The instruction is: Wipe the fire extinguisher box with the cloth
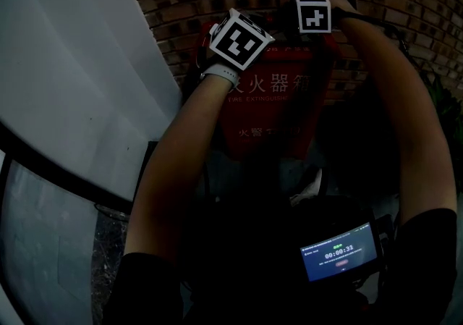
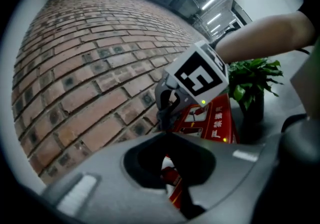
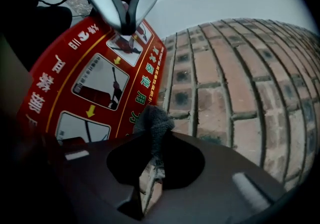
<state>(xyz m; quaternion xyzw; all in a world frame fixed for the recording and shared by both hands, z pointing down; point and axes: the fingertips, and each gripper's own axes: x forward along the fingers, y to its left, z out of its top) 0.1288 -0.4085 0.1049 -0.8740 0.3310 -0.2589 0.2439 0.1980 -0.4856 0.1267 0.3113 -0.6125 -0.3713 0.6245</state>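
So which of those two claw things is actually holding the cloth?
The right gripper: its jaws pinch a grey cloth by the red fire extinguisher box. The left gripper has its jaws together, with no cloth between them.

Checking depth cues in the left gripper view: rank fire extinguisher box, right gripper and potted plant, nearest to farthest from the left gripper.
1. fire extinguisher box: just beneath the jaws, lower centre.
2. right gripper: ahead, centre, over the box top, shut on the cloth.
3. potted plant: past the box's far end, right.
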